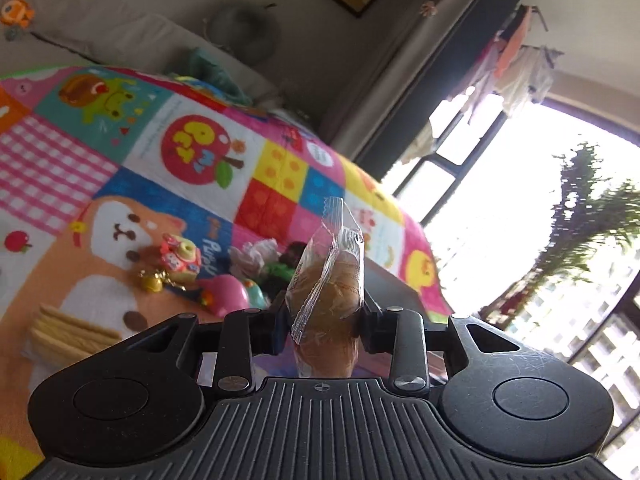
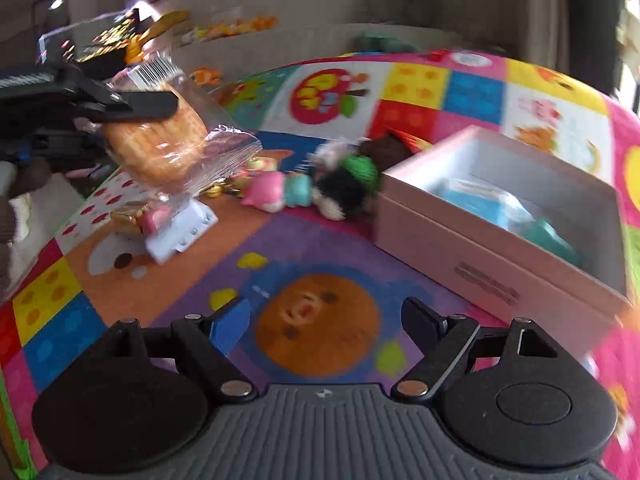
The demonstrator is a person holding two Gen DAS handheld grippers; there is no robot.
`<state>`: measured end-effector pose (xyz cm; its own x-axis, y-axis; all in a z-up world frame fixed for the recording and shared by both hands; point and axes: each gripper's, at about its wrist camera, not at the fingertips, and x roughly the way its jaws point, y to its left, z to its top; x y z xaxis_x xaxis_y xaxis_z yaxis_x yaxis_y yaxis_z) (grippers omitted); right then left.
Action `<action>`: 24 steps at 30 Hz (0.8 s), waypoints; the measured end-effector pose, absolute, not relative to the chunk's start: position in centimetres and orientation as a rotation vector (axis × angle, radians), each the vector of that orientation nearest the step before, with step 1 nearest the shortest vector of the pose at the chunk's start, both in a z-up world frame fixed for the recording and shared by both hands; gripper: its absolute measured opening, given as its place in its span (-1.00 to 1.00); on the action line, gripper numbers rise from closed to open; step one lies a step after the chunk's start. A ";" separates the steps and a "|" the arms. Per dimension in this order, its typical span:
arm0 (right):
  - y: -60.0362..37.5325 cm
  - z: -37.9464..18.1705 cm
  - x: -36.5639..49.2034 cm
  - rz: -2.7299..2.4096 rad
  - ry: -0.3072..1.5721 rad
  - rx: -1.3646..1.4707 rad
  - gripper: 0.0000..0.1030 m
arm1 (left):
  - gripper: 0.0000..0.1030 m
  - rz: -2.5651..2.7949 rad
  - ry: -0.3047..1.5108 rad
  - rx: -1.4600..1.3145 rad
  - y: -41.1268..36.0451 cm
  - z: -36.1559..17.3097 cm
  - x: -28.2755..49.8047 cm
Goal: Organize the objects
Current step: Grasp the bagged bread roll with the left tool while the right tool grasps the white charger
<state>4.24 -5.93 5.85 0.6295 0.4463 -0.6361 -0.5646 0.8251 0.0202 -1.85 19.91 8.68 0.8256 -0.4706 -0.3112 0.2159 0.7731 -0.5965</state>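
Our left tongs (image 1: 324, 316) clamp a wrapped bun (image 1: 328, 280); right tongs (image 2: 324, 316) gape empty; toys (image 2: 280, 194) remain outside the box (image 2: 500, 264).

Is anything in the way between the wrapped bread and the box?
Nothing visible. The left gripper holds the clear-wrapped round bread up above the mat; the open white cardboard box lies to its right across bare mat, its top uncovered.

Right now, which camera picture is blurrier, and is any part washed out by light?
Right wrist view is blurrier: the toys and the box are smeared. Left wrist view is sharper on the wrapped bun in the left gripper, but its window is blown out white. The right gripper is open.
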 end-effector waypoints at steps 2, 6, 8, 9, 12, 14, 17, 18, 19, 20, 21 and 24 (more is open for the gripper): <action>-4.2 5.6 4.8 0.609 0.686 -0.227 0.63 | -0.27 -0.426 0.473 -0.611 20.6 8.3 -2.9; -2.3 5.2 4.6 0.675 0.714 -0.258 0.63 | -0.27 -0.354 0.436 -0.596 22.3 7.6 -4.1; -1.4 5.1 4.5 0.724 0.744 -0.229 0.63 | -0.27 -0.307 0.440 -0.599 23.1 7.1 -3.9; -0.9 5.1 4.5 0.745 0.750 -0.209 0.63 | -0.27 -0.296 0.447 -0.610 23.4 6.8 -3.8; 0.6 4.8 4.2 0.791 0.767 -0.160 0.63 | -0.27 -0.277 0.451 -0.631 24.0 6.5 -3.6; 1.8 4.5 4.1 0.812 0.784 -0.138 0.63 | -0.27 -0.255 0.443 -0.635 24.4 6.6 -3.6; 3.7 3.9 4.2 0.794 0.795 -0.130 0.63 | -0.27 -0.235 0.436 -0.627 24.3 6.8 -3.6; 4.2 3.8 4.2 0.778 0.784 -0.140 0.61 | -0.27 -0.235 0.436 -0.618 24.1 6.9 -3.7; 4.6 3.8 4.0 0.760 0.771 -0.167 0.45 | -0.27 -0.237 0.438 -0.607 23.9 7.0 -3.8; 4.7 3.8 3.8 0.749 0.765 -0.192 0.26 | -0.27 -0.240 0.443 -0.597 23.6 7.1 -3.9; 4.4 3.9 3.7 0.744 0.767 -0.199 0.16 | -0.27 -0.246 0.450 -0.590 23.4 7.1 -4.0; 1.9 4.3 3.1 0.725 0.777 -0.210 -0.06 | -0.27 -0.282 0.488 -0.581 22.5 6.7 -4.0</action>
